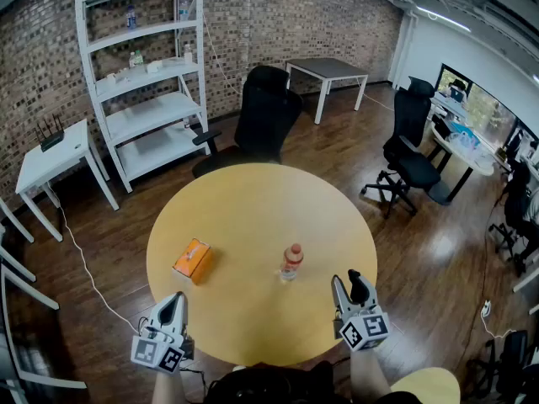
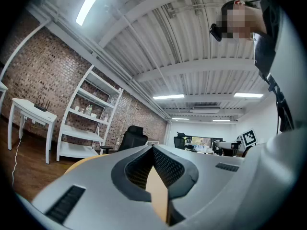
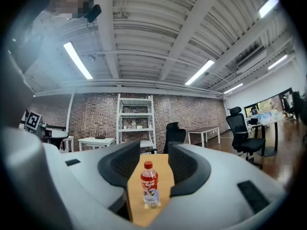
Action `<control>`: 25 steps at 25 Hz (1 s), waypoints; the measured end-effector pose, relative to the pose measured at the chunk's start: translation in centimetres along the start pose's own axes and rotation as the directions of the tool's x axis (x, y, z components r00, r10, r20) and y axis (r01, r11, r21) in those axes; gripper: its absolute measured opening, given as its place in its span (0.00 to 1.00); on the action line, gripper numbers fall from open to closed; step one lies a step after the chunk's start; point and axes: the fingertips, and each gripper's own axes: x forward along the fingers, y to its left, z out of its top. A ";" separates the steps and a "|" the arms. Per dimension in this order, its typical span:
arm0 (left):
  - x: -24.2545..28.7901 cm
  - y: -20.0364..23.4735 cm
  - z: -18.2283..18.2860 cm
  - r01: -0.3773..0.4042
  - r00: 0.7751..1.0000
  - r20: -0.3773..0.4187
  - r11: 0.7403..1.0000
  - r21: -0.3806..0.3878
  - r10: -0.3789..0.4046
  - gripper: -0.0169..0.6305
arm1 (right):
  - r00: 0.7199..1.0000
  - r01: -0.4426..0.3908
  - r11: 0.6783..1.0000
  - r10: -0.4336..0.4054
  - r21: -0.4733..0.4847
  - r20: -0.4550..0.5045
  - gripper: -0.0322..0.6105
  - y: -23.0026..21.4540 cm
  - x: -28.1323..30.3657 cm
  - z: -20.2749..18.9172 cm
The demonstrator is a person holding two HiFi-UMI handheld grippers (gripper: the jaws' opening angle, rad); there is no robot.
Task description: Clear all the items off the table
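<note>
A small bottle [image 1: 290,262] with a red cap and red label stands upright near the middle of the round yellow table [image 1: 253,217]. An orange box [image 1: 193,259] lies on the table's left part. My right gripper [image 1: 352,286] hovers at the table's near right edge, open, and the bottle [image 3: 149,184] shows ahead between its jaws, apart from the pads. My left gripper [image 1: 173,308] is at the near left edge, shut with nothing in it; its jaws [image 2: 154,166] meet at the tips.
A black office chair [image 1: 259,116] stands behind the table. A white shelf unit [image 1: 147,74] and a small white table [image 1: 52,154] line the brick wall. Another black chair [image 1: 408,146] is at the right. A cable runs on the wooden floor at left.
</note>
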 end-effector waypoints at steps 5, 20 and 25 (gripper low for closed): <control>0.4 0.8 0.2 0.039 0.999 -0.023 0.999 -0.004 -0.039 0.03 | 0.998 -0.024 1.000 0.023 -0.019 -0.061 0.60 2.5 2.5 -1.1; 2.5 3.1 -5.9 -0.044 0.984 -0.173 0.997 -0.065 0.032 0.03 | 0.966 -0.061 0.998 0.062 0.011 -0.251 0.60 3.0 7.8 -8.8; 3.3 3.0 -9.2 -0.065 0.964 -0.262 0.994 -0.084 0.041 0.03 | 0.934 -0.075 0.997 0.064 -0.018 -0.352 0.60 2.5 10.5 -13.4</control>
